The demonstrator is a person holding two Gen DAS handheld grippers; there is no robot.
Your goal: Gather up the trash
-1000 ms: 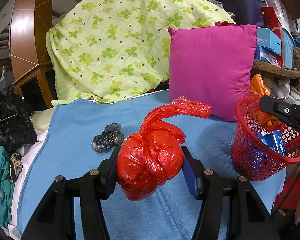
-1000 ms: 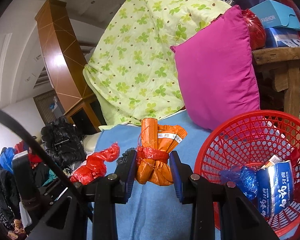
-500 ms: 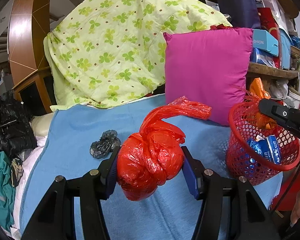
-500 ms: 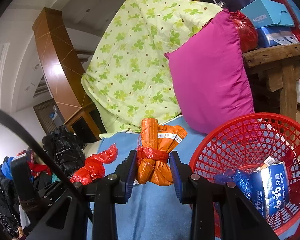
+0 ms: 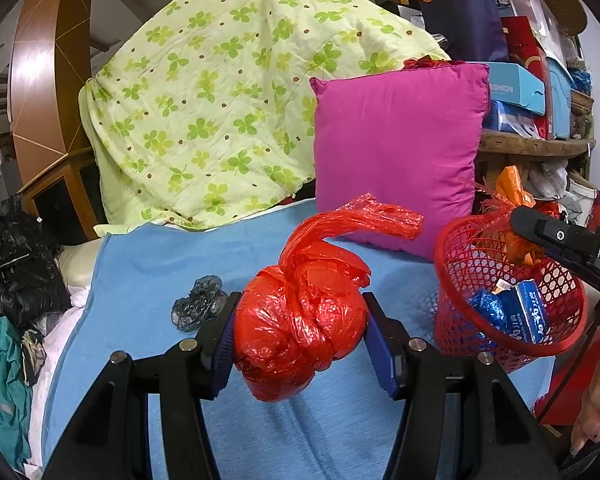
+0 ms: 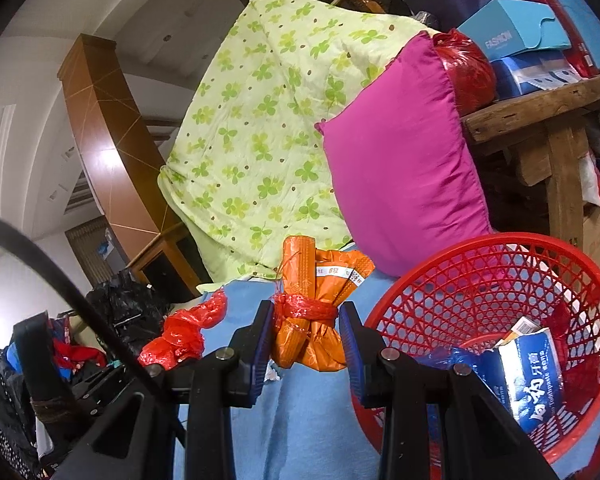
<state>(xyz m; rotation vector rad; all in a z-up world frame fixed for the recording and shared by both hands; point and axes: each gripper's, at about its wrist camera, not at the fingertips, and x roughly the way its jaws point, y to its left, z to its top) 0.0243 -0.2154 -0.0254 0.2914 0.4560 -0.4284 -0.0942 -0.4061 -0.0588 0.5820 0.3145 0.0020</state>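
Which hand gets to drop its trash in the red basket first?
Probably the right. Its gripper, shut on the orange bundle, is right beside the basket. The left gripper, shut on the red bag, is farther off, with the right gripper between it and the basket.

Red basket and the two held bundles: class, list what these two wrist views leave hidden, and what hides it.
- Left wrist view: what the red plastic bag in the left gripper holds; its knotted plastic is opaque.
- Right wrist view: the wrapping of the orange bundle in the right gripper hides its contents.
- Both views: the red basket floor; a toothpaste box and blue wrapper cover it.
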